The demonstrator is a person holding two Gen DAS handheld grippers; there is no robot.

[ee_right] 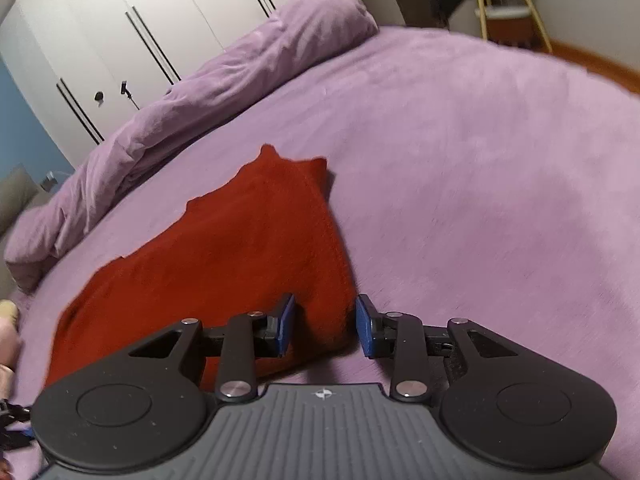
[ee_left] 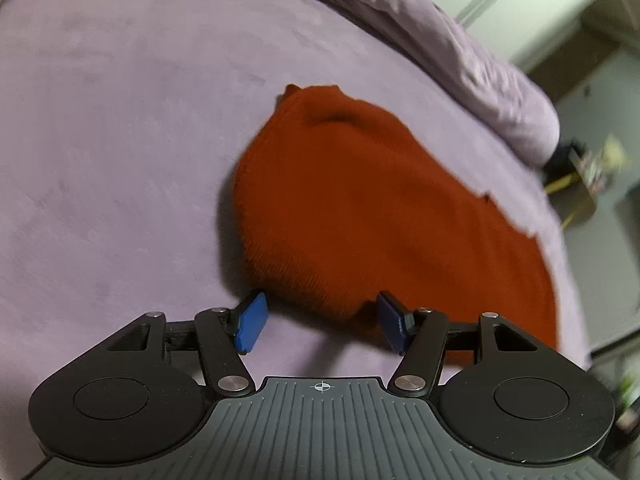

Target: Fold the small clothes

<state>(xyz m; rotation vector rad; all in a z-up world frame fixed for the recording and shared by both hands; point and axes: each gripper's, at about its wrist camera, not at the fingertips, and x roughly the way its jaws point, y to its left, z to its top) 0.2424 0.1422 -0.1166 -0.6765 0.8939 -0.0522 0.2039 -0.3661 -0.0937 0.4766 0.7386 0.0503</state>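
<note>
A rust-red knitted garment [ee_left: 360,208] lies folded on the purple bed cover [ee_left: 120,140]. In the left wrist view its rounded near edge reaches down between the blue pads [ee_left: 252,322] of my left gripper [ee_left: 322,322]. The jaws stand wide apart and neither pad presses on the cloth. In the right wrist view the same garment [ee_right: 224,252] spreads to the left. Its near right corner lies in the gap of my right gripper [ee_right: 325,326]. That gripper's blue pads [ee_right: 364,326] are apart, with no grip on the fabric.
A bunched purple duvet [ee_right: 180,112] runs along the far side of the bed, with white wardrobe doors [ee_right: 120,20] behind it. A wooden frame with a white and red bin [ee_right: 508,20] stands past the far bed corner. Part of a hand [ee_right: 8,344] shows at the left edge.
</note>
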